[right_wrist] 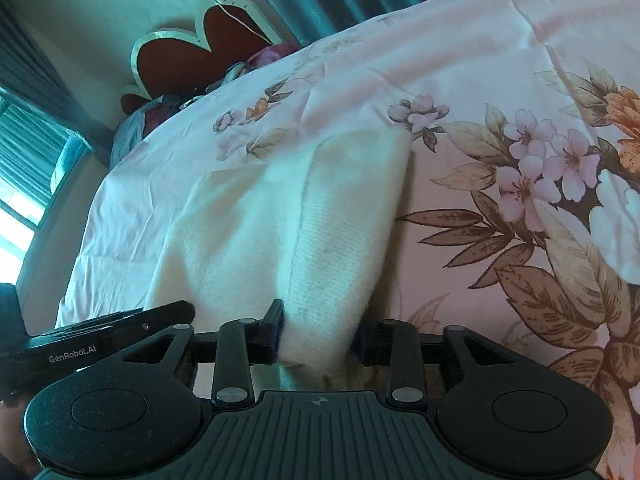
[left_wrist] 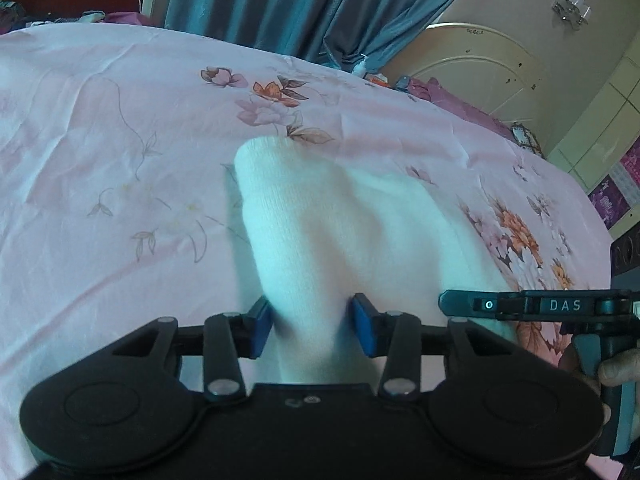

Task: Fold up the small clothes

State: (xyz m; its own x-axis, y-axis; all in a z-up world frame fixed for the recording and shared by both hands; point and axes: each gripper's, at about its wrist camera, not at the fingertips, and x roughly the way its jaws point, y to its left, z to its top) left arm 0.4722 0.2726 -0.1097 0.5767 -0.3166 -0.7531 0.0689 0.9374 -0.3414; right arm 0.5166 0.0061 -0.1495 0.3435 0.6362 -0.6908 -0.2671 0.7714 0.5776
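A small white knit garment lies on the pink floral bedsheet. My left gripper is shut on its near edge, the cloth bunched between the blue pads. In the right wrist view the same white garment shows a ribbed cuff strip, and my right gripper is shut on that strip's near end. The right gripper's body shows at the right edge of the left wrist view. The left gripper's body shows at the lower left of the right wrist view.
The bedsheet has large flower prints to the right. Blue curtains and a cream headboard stand behind the bed. A red heart-shaped headboard and piled clothes are at the far end. A window is left.
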